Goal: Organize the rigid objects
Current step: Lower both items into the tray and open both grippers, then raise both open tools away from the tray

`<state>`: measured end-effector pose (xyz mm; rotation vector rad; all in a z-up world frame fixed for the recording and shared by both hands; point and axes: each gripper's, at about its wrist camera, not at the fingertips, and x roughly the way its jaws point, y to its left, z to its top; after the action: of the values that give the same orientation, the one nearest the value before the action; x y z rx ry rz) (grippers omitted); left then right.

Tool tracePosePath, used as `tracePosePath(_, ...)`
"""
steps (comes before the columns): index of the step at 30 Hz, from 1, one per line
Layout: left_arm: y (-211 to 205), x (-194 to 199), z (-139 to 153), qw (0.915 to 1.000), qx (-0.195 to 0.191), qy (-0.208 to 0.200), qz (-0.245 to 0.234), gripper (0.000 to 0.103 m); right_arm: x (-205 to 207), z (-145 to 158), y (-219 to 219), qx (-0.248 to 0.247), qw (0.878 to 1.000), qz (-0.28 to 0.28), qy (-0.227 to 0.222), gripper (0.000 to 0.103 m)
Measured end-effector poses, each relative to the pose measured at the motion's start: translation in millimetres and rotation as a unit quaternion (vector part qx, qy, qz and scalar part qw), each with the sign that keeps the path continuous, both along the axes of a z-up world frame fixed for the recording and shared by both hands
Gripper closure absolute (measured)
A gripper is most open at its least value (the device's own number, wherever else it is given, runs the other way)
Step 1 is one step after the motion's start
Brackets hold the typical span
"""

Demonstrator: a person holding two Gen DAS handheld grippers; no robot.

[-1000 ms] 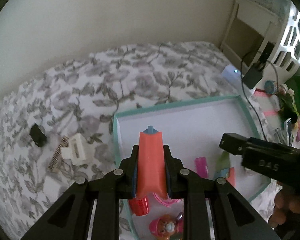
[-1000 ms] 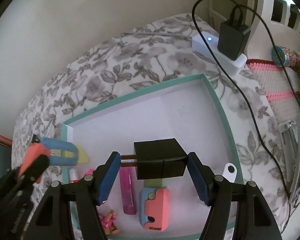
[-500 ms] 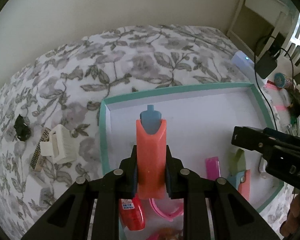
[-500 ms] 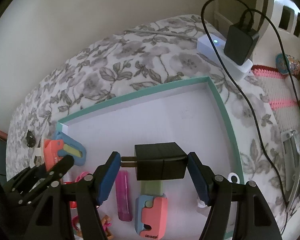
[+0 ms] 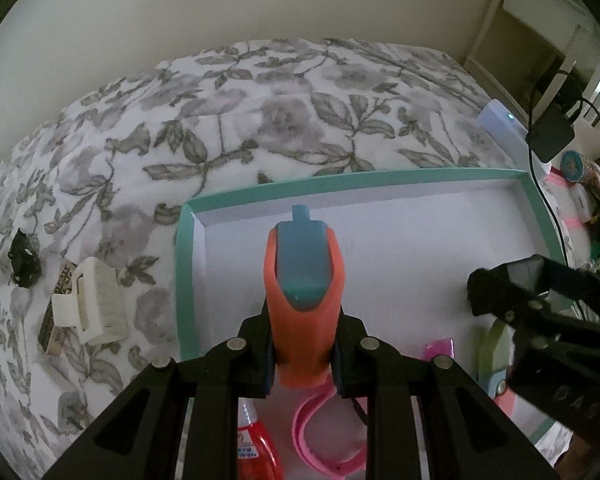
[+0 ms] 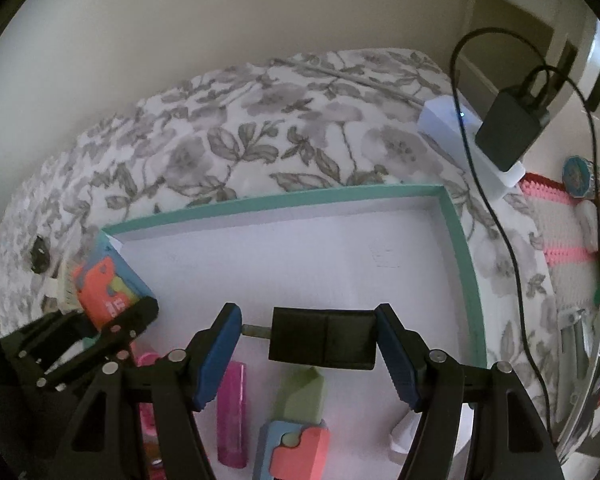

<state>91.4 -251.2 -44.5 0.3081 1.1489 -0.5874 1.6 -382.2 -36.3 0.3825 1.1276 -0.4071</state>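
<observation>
Gripping an orange-blue cutter (image 5: 302, 300), left gripper (image 5: 303, 354); right gripper (image 6: 309, 344) clamping a black charger (image 6: 324, 338) above the teal tray (image 6: 466, 280)

Floral bedspread (image 5: 284, 120); white power strip (image 6: 460, 136).

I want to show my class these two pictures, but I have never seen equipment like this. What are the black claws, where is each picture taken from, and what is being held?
No robot is here: a person carries a hand-held gripper in each hand, and each has a wide-angle camera looking along its two fingers. So each picture looks out from one tool.

In the left view, the left hand-held gripper is shut on an orange and blue toy. In the right view, the right hand-held gripper is shut on a black plug adapter, one pad on its prongs.

Both hover over a teal-rimmed tray on a floral bedspread. The tray holds a pink tube, a pink band and a red bottle. A white hair clip lies outside it on the bedspread.
</observation>
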Motion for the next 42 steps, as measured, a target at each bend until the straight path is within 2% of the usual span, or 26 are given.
tracePosePath(3,0,1,-2,1.0000,-0.004,0.002,0.002,0.080,2,-8,1,-0.009,1.000,0.005,0.011,0.033)
tracePosePath(9,-4,1,-3,1.0000,0.002,-0.004,-0.004,0.080,4,-8,2,-0.013,1.000,0.007,0.011,0.033)
tracePosePath(13,-2,3,-3,1.0000,-0.003,0.006,-0.004,0.080,4,-7,3,-0.019,1.000,0.009,0.013,0.033)
tracePosePath(15,-2,4,-2,0.9999,-0.005,0.015,-0.003,0.072,4,-7,4,-0.017,1.000,0.008,0.015,0.032)
tracePosePath(16,-2,5,-2,0.9998,-0.005,0.020,-0.002,0.061,5,-8,4,-0.017,1.000,0.009,0.017,0.032)
tracePosePath(17,-2,4,-1,0.9998,-0.007,0.020,-0.001,0.055,5,-8,4,-0.018,1.000,0.010,0.017,0.032)
tracePosePath(21,0,5,9,0.9997,-0.018,0.018,0.001,0.054,6,-4,5,-0.025,0.999,0.011,0.019,0.032)
tracePosePath(25,5,8,28,0.9994,-0.034,0.004,0.006,0.047,5,10,2,-0.022,1.000,0.003,0.002,0.032)
tracePosePath(30,15,14,56,0.9980,-0.058,-0.015,0.020,0.045,4,33,0,-0.025,1.000,-0.012,-0.008,0.032)
tracePosePath(32,20,15,68,0.9975,-0.059,-0.027,0.026,0.037,3,44,0,-0.027,0.999,-0.014,-0.017,0.032)
tracePosePath(34,24,16,78,0.9969,-0.061,-0.041,0.029,0.034,3,55,2,-0.028,0.999,-0.013,-0.025,0.032)
tracePosePath(42,41,23,99,0.9945,-0.076,-0.054,0.049,0.030,4,79,10,-0.045,0.998,-0.006,-0.045,0.030)
